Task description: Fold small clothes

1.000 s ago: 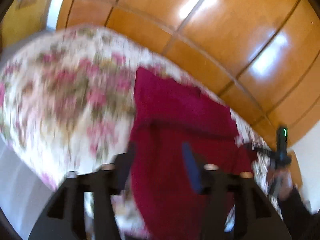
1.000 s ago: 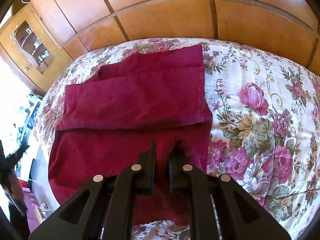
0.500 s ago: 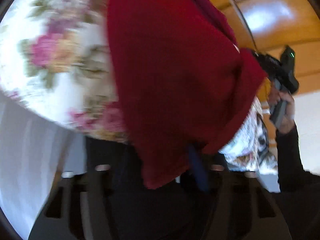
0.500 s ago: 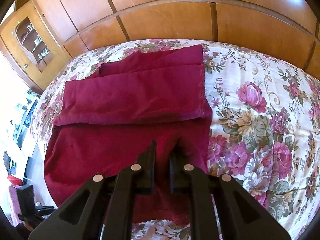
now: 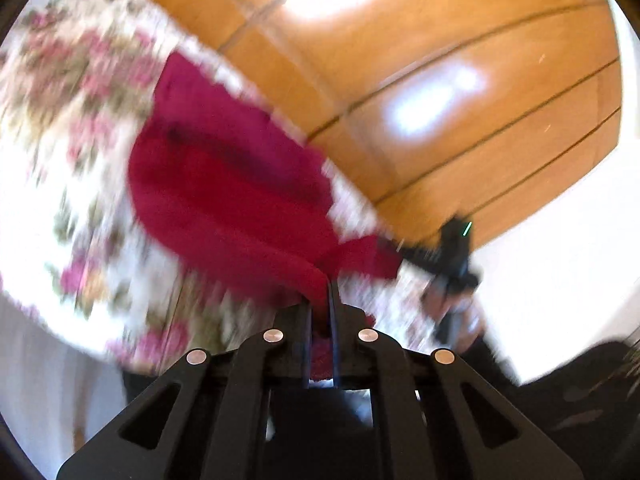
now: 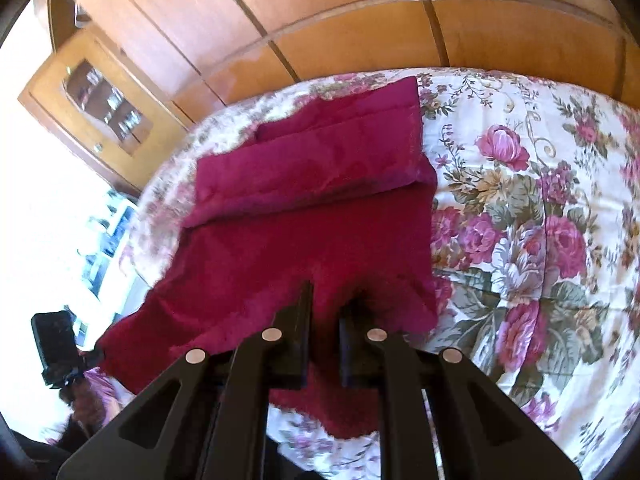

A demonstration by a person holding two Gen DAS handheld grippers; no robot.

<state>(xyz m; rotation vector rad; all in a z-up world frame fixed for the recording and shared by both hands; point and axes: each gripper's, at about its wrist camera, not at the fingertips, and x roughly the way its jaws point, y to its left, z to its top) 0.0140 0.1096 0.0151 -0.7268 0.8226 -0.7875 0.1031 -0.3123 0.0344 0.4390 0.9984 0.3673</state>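
A dark red garment [image 6: 304, 208] lies on the floral bedspread [image 6: 540, 220], its far part folded into a band, its near hem lifted. My right gripper [image 6: 325, 304] is shut on the near hem towards the right corner. My left gripper [image 5: 320, 296] is shut on the hem's other corner, with the red garment [image 5: 224, 184] stretched away from it in a blurred view. The left gripper also shows at the left edge of the right wrist view [image 6: 92, 354], and the right gripper shows in the left wrist view [image 5: 396, 250].
Wooden wardrobe panels [image 6: 360, 28] stand behind the bed. A glass-fronted cabinet [image 6: 104, 108] is at the far left. The bed's edge [image 5: 60, 300] drops off on the left side. Floral bedspread lies bare to the right of the garment.
My left gripper has swung in under the hem, shut on its corner and lifted it. My right gripper keeps its hold and has raised the hem a little.
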